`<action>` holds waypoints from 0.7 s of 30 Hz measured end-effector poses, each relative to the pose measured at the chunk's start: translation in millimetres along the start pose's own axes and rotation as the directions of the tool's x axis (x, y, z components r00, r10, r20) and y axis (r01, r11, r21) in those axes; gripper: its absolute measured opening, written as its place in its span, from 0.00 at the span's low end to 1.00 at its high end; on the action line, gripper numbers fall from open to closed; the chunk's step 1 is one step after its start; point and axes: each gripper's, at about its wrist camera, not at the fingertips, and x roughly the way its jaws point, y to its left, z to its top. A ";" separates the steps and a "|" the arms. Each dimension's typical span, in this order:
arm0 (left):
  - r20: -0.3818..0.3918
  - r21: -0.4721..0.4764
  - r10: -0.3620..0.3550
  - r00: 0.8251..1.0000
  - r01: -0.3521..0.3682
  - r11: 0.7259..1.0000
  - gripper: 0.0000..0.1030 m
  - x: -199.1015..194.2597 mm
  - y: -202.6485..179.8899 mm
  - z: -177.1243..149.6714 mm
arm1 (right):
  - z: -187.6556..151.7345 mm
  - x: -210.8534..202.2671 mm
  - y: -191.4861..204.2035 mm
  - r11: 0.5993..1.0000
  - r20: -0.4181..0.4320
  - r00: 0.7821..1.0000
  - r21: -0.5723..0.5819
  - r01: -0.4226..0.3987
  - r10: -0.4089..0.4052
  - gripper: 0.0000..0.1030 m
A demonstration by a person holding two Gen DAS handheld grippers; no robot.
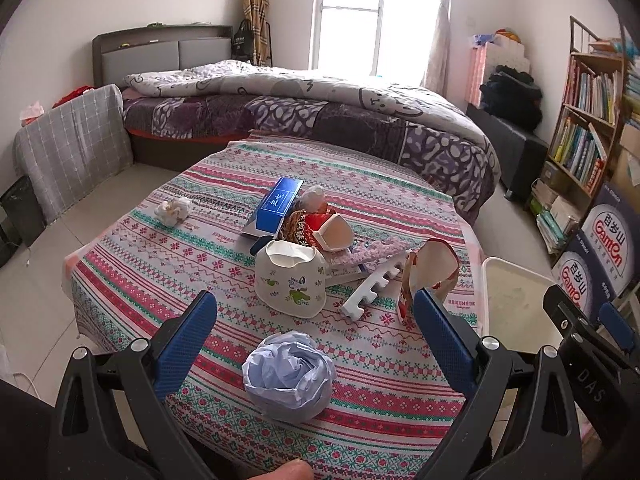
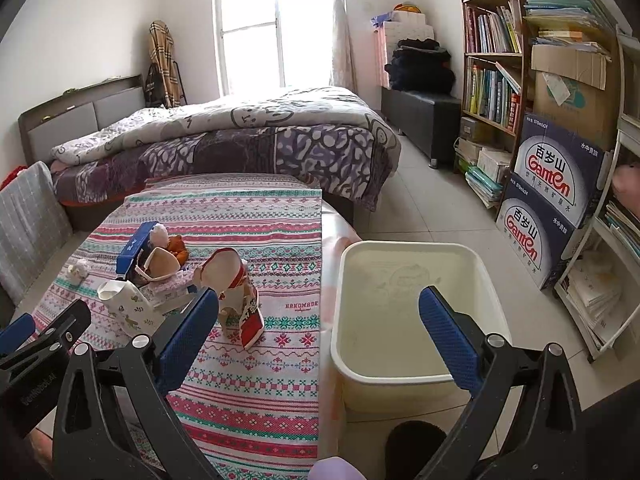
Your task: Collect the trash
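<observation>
1. Left wrist view: the left gripper [image 1: 316,320] gapes wide and empty, with the paper wad [image 1: 289,374] on the table [image 1: 132,272] centred between its fingers, nearest this hand.
2. Rightward, the right gripper [image 2: 320,320] is also wide and empty, over the bin [image 2: 416,378].

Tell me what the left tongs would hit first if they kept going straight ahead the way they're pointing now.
Most likely the crumpled pale blue paper ball. It lies on the striped tablecloth directly between the open left tongs, nearer than anything else. Beyond it stands the white printed paper cup, though depth is hard to judge through the fisheye.
</observation>
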 end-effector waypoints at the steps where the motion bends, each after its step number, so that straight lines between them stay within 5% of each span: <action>1: -0.002 0.000 0.000 1.000 0.000 1.000 0.93 0.3 -0.1 -0.6 | -0.5 0.5 0.1 1.000 -0.002 1.000 0.001 0.000 0.000 0.93; 21: -0.016 0.004 0.008 1.000 -0.008 1.000 0.93 3.5 1.3 -3.1 | -6.0 3.8 -1.8 1.000 -0.013 1.000 0.008 -0.001 0.001 0.93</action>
